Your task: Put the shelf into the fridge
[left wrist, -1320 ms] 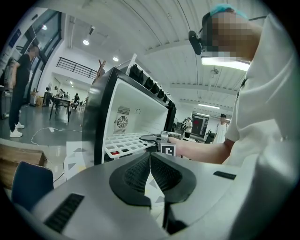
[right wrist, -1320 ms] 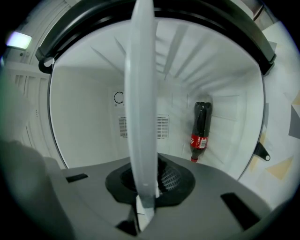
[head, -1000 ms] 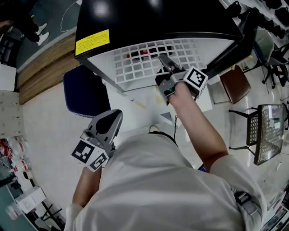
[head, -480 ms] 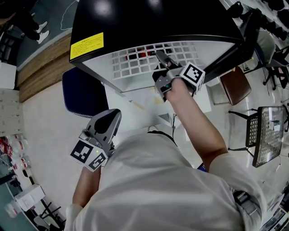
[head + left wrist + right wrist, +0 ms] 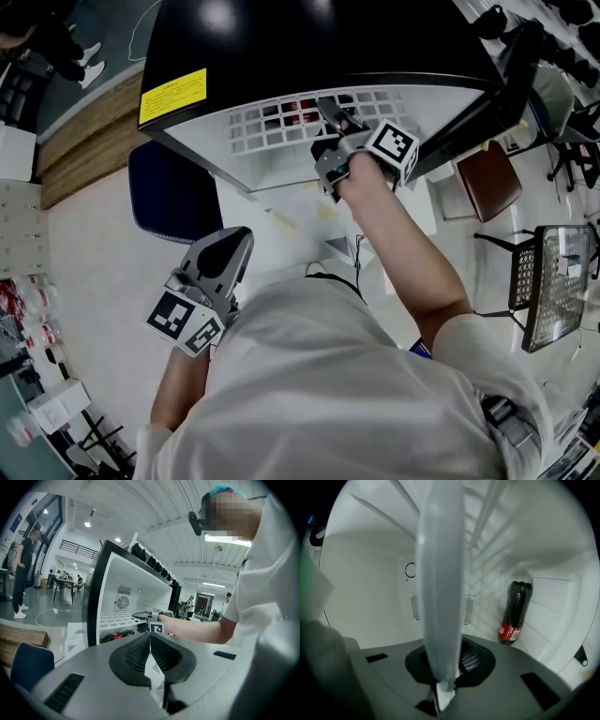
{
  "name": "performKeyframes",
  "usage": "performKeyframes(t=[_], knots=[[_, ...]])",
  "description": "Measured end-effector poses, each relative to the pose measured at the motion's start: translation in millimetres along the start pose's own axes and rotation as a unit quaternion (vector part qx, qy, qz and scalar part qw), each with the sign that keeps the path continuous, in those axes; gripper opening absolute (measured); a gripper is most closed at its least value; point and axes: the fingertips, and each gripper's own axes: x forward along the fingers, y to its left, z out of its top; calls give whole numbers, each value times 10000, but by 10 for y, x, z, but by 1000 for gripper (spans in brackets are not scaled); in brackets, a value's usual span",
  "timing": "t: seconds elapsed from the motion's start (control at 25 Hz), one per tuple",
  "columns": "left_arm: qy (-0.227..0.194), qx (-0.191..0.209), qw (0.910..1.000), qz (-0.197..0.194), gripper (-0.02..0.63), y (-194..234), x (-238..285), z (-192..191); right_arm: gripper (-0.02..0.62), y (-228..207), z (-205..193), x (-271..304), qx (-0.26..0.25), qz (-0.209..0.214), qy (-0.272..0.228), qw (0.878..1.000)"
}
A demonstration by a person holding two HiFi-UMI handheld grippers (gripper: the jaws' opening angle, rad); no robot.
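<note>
The white wire shelf [image 5: 272,124] lies level inside the open black fridge [image 5: 309,42], part of its grid still showing past the front. My right gripper [image 5: 330,116] is shut on the shelf's front edge; in the right gripper view the white rim bar [image 5: 440,588] runs up between the pads of the right gripper [image 5: 443,670]. My left gripper [image 5: 225,255] hangs low by the person's body, away from the fridge. In its own view the left gripper [image 5: 150,653] is shut on nothing, and the shelf [image 5: 112,619] shows ahead inside the fridge.
A cola bottle [image 5: 514,613] stands against the fridge's inner wall below the shelf. The fridge door [image 5: 492,98] stands open at the right. A blue chair [image 5: 173,192] is left of the fridge, a brown chair [image 5: 487,173] and a wire mesh rack [image 5: 553,281] to the right.
My right gripper has pushed the shelf deeper into the fridge, so less of the grid shows outside. The left gripper has stayed where it was.
</note>
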Motion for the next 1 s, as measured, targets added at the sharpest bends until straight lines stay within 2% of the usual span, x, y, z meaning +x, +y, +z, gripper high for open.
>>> performKeyframes(t=[0.64, 1.0], knots=[[-75, -64, 9998, 167, 18, -58, -72, -34, 40, -14, 71, 104, -143, 9, -13, 9999], [-130, -58, 9998, 123, 18, -73, -213, -33, 81, 3, 122, 105, -845, 52, -131, 9963]])
